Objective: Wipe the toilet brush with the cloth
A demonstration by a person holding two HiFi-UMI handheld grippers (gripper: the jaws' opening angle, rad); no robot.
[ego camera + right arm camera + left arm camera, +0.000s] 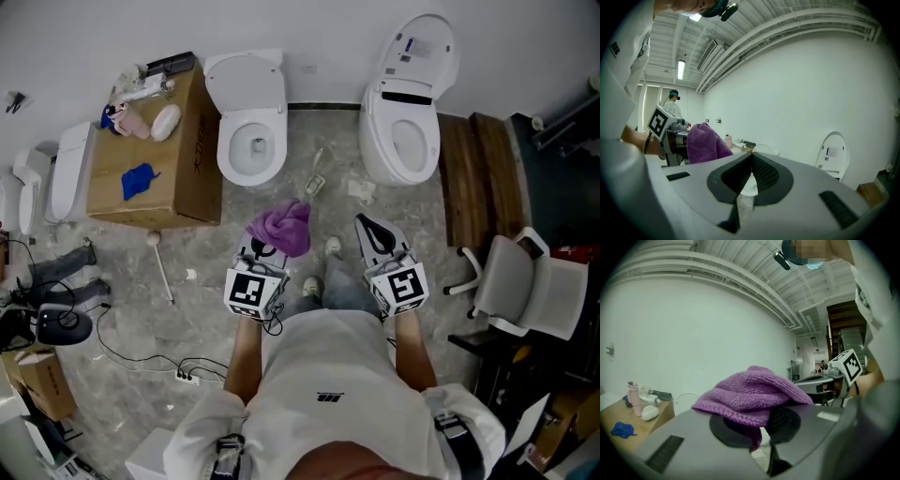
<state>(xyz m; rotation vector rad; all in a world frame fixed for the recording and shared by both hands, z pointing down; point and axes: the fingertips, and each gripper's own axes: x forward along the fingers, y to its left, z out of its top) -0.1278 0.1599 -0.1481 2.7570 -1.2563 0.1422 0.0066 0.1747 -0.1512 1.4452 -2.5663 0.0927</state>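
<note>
Ahead, against the wall: two white toilets side by side. The left toilet [249, 112] has its bowl open; the right toilet [409, 108] has its lid raised. Small scraps of litter lie on the grey floor [131, 319] in front of them.
- Right of the toilets: wooden planks [473, 178], then a white chair [525, 281].
- Power strip [187, 376] with loose cables lies at lower left.

Left claw [265, 251] is pinching the purple knitted cloth [282, 225], which bunches over its tips and blocks that gripper's forward sight. Right claw [366, 228] is pressed together with nothing in it, level with the left.

What looks like the toilet brush [163, 270], white with a long handle, lies flat on the floor left of the left claw. Its round head is nearest the cardboard box [192, 187], and neither claw touches it.

The box top carries a blue rag [139, 180], a pink bottle [128, 123], a white oval lump [166, 122] and a dark flat device [171, 64].

Writing: the print on the box side, the label inside the raised lid and the shirt logo are all too small to read.
</note>
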